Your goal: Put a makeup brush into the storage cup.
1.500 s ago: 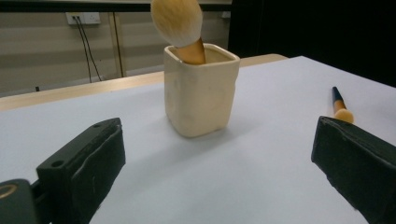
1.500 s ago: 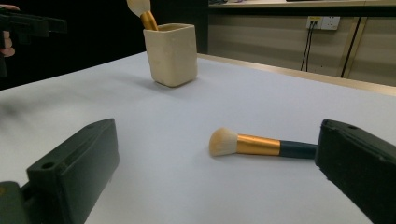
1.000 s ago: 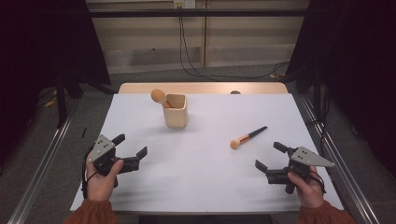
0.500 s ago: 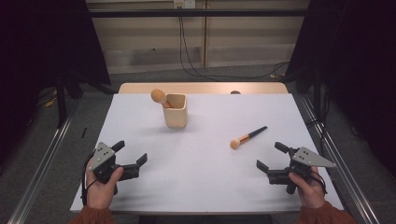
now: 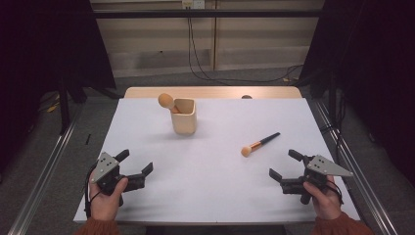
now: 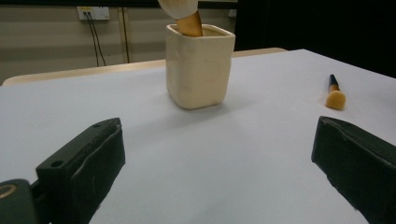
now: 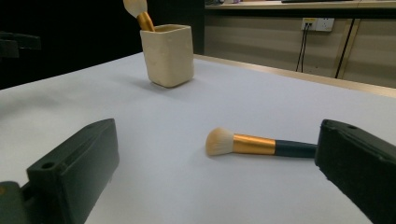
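Two grippers are held low at the near edge of the white table (image 5: pixel 210 196), both with jaws spread wide and nothing between them. Compared with a second ago, the left gripper (image 5: pixel 134 169) has been drawn back toward the person and a little lower, while the right gripper (image 5: pixel 281 169) is unchanged. The loose makeup brush (image 5: pixel 259 143) lies flat right of centre, its bristle end toward the person, well apart from the cream cup (image 5: pixel 184 116), in which another brush (image 5: pixel 168 102) already stands tilted. From the right gripper view the loose brush (image 7: pixel 261 143) is seen just ahead of the jaws. The retreat suggests the left hand is being cleared so the right can make the pickup.
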`<state>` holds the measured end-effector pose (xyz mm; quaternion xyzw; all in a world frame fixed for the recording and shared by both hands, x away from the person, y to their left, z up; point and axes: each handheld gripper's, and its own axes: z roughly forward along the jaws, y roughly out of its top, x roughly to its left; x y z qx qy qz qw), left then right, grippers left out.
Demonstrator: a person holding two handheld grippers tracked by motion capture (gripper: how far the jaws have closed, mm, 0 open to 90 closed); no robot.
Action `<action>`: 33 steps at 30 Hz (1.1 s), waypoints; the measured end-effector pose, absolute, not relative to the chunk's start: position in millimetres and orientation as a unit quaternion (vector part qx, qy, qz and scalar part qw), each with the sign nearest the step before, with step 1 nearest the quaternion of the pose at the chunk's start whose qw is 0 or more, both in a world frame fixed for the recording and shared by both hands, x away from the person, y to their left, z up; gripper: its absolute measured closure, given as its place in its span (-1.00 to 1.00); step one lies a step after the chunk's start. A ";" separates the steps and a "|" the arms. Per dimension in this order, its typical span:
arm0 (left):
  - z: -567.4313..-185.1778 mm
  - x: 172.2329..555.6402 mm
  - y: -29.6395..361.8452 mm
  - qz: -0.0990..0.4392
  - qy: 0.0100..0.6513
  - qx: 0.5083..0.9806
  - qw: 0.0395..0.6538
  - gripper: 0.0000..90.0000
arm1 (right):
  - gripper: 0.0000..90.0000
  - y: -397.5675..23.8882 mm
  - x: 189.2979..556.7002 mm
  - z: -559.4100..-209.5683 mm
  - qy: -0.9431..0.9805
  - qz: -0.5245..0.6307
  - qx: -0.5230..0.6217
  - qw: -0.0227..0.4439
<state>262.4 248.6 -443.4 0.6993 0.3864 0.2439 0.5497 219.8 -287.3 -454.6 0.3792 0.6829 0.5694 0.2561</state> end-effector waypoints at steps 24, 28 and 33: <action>-446.6 255.1 249.7 0.240 0.397 0.702 0.541 -0.94 | -1.00 -285.6 226.9 -451.6 0.674 0.576 0.387 0.254; -447.1 253.2 251.8 0.239 0.400 0.701 0.540 -0.94 | -1.00 -287.2 230.0 -447.6 0.669 0.579 0.388 0.258; -447.8 253.9 252.1 0.237 0.399 0.700 0.543 -0.94 | -1.00 -286.9 236.6 -443.7 0.670 0.572 0.392 0.265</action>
